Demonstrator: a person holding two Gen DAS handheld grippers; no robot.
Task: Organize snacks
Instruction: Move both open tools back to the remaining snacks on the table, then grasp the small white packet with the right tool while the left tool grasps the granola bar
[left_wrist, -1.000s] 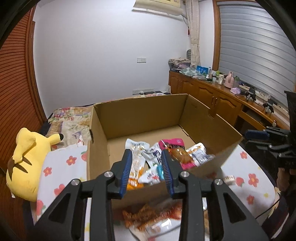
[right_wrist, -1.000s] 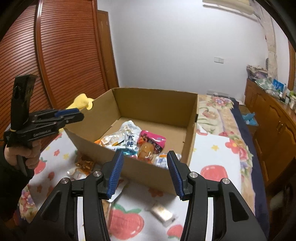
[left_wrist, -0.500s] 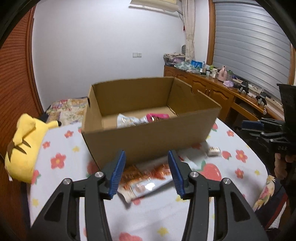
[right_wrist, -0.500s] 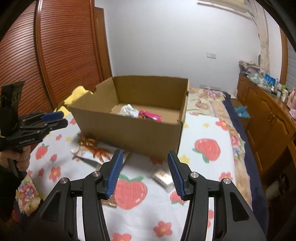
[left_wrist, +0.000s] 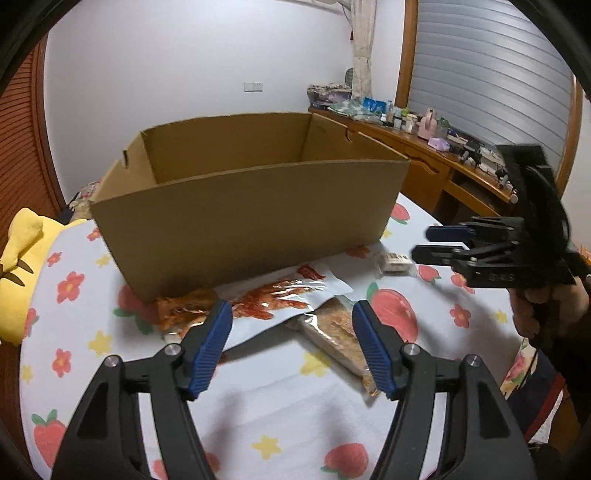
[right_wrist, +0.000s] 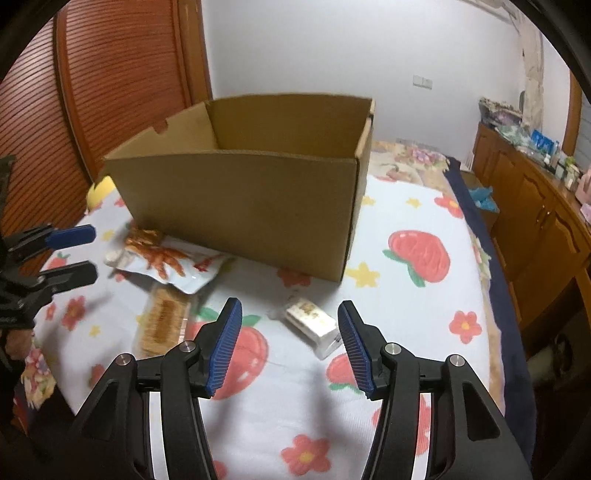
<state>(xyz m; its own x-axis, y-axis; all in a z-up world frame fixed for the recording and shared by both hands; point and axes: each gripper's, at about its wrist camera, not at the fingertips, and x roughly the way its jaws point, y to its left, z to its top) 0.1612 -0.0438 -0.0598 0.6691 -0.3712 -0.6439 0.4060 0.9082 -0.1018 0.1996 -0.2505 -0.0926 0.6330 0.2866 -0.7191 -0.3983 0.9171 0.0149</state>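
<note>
1. Clear-wrapped and pale, the small snack bar (right_wrist: 312, 323) lies on the strawberry-print cloth (right_wrist: 406, 314), in front of the cardboard box (right_wrist: 258, 206) and near its right corner. In the right wrist view its long axis runs diagonally, from far-left to near-right.
2. Right gripper (right_wrist: 290, 345) hovers just above and short of that bar, jaws opening, nothing between the pads. To do well, I judge the jaws should straddle the bar across its short width, so a slight turn of the wrist to square the pads with the long sides would help.
3. Left of it lie three more packets: a tan cracker packet (left_wrist: 338, 332), a white pouch with red-orange print (left_wrist: 280, 301), and a crinkly orange bag (left_wrist: 184, 308) touching the box's foot. The cracker packet points diagonally, far end tucked under the pouch.
4. Left gripper (left_wrist: 291, 349) hangs over these, jaws opening and empty. The cracker packet looks the likelier pick, gripped across its narrow width.
5. A yellow plush toy (left_wrist: 18, 273) sits at the far left.
</note>
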